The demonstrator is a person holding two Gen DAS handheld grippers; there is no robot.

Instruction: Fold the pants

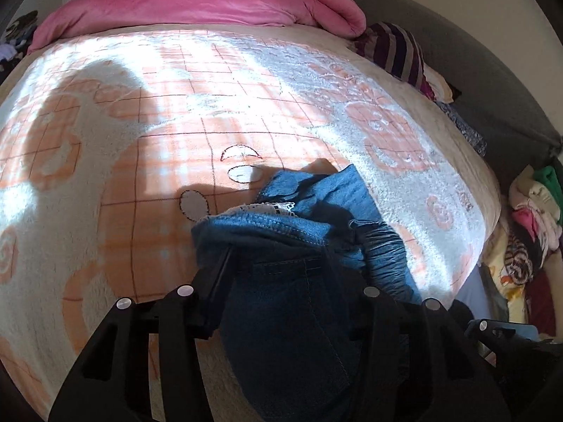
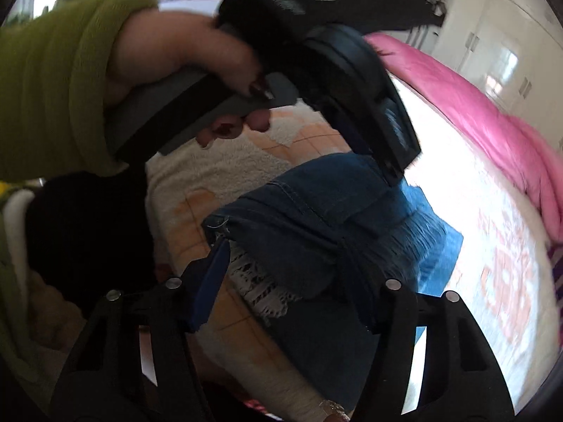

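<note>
jeans cut off below, hiding tool tips

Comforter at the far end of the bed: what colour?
Pink. The comforter lies bunched along the bed's far edge, clearest in the left wrist view.

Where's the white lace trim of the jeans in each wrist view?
Left wrist: lace trim just above centre, on the far edge of the folded jeans.
Right wrist: lace trim lower centre, under the denim fold.
Shared landmark: pink duvet at the bed's far end.
</note>
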